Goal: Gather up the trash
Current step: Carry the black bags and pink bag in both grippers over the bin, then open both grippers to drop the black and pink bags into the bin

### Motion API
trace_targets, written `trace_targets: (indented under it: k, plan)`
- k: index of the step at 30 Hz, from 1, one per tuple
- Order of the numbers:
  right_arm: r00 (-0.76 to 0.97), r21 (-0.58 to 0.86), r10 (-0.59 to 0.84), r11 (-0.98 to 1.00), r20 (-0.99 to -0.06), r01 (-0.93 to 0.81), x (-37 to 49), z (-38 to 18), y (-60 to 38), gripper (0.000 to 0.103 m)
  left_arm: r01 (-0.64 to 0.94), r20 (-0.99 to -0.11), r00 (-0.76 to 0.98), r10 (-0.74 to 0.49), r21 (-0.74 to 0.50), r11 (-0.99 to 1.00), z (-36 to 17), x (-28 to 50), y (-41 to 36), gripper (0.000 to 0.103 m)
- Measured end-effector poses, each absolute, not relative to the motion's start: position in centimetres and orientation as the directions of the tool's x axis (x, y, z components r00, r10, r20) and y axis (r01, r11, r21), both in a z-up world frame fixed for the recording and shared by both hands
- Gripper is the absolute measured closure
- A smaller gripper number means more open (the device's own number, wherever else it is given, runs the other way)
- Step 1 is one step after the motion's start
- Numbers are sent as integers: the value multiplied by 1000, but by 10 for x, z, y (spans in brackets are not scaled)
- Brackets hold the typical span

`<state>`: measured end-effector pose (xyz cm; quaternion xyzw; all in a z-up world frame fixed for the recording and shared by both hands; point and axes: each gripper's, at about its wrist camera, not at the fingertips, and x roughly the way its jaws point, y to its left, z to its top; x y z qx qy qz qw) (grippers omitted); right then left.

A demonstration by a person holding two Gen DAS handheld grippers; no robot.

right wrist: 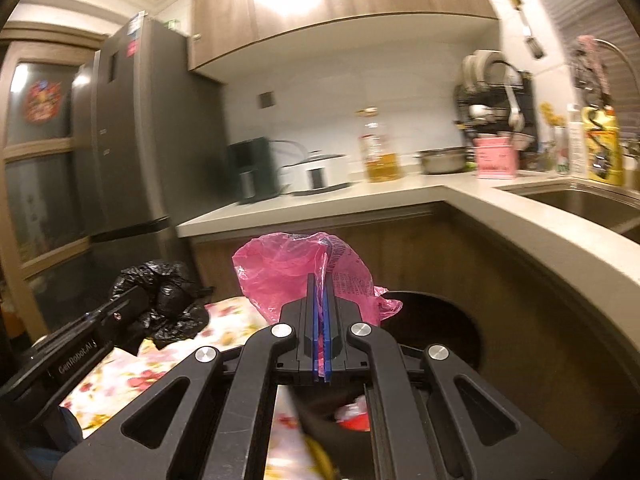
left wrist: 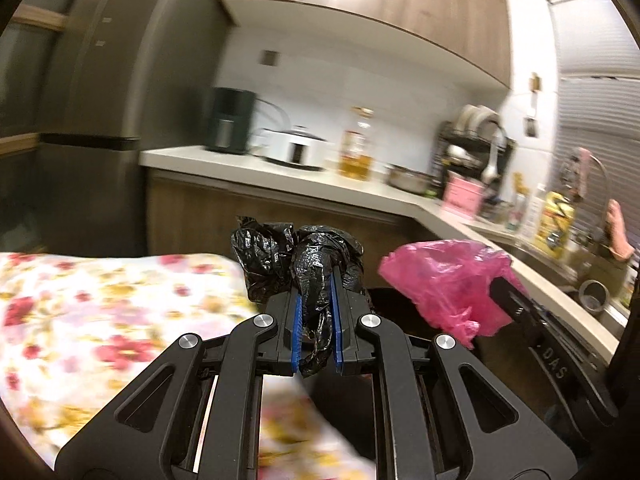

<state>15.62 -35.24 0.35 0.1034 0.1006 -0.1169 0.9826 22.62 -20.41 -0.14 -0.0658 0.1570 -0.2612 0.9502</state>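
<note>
My left gripper point(left wrist: 316, 280) is shut on a crumpled black plastic bag point(left wrist: 280, 252), which bunches up above its blue pads. To its right, my right gripper point(left wrist: 502, 290) holds a pink plastic bag point(left wrist: 440, 280). In the right wrist view my right gripper point(right wrist: 320, 280) is shut on the thin pink plastic bag point(right wrist: 280, 272), its blue pads almost touching. The left gripper point(right wrist: 136, 300) with the black bag point(right wrist: 168, 300) shows at the lower left. Both bags hang in the air above a dark round bin opening point(right wrist: 436, 328). Red and white trash point(right wrist: 354, 416) lies below.
A floral cloth point(left wrist: 100, 320) covers a surface at the left. An L-shaped counter point(left wrist: 380, 190) carries an air fryer point(left wrist: 230, 120), rice cooker point(left wrist: 296, 146), oil bottle point(left wrist: 356, 148), pot point(left wrist: 410, 178), dish rack point(left wrist: 472, 148) and sink point(right wrist: 592, 200). A fridge point(right wrist: 132, 136) stands left.
</note>
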Motion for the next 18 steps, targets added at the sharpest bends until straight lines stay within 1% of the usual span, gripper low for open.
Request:
trace_targets:
  k: [5,12,13,16,17,18]
  plan:
    - [942,202,-250,934,-222,295,151,0,-382,101,553,-272,762,-588,-199,809,-10,228,-255,92]
    - [941,218,-249,929,-230,299,155,-9,-400,100,600,-287,714,-638,-219,770,-24,238,-279,91]
    - [940,219,-249,929,-234,300,157,-10,-402,100,603,-295,707,-642,-221,766,-27,240,-280,89]
    - [940,221,-234,931,-249,291,162,-14,-404,100,606,-313,701,-641,-212,766,-32,244,-283,77]
    - [940,226,-225,932,-258,285,164,-16,-405,96,608,-315,698,-643,-213,765,-34,245,-282,70]
    - [938,229,-223,931,-265,286,165,-17,-406,91,611,-315,696,-646,-212,762,-34,245,-283,65]
